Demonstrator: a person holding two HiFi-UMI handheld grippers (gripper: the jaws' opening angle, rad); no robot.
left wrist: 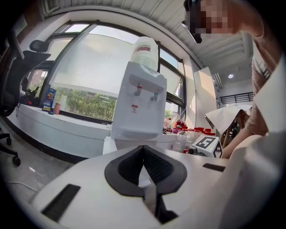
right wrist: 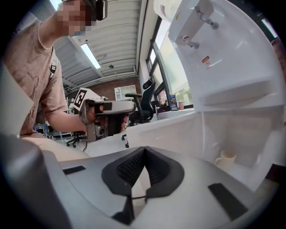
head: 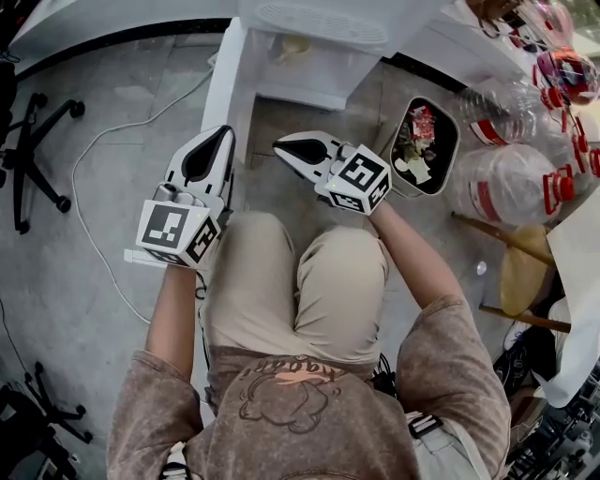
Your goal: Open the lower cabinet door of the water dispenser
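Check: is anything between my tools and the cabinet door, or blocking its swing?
Nothing visible. The door already stands open, edge-on right beside the left tool. The right tool points at the open cabinet. Only a cable lies on the floor on the door's far side.

The lower cabinet door [head: 223, 89] of the water dispenser [head: 323, 19] stands open, exposing a cup [head: 293, 47]. The left tool [head: 227, 132] is beside the door's edge. The right tool [head: 279, 145] is nearby, jaws together. A bin [head: 424, 145] stands at right.
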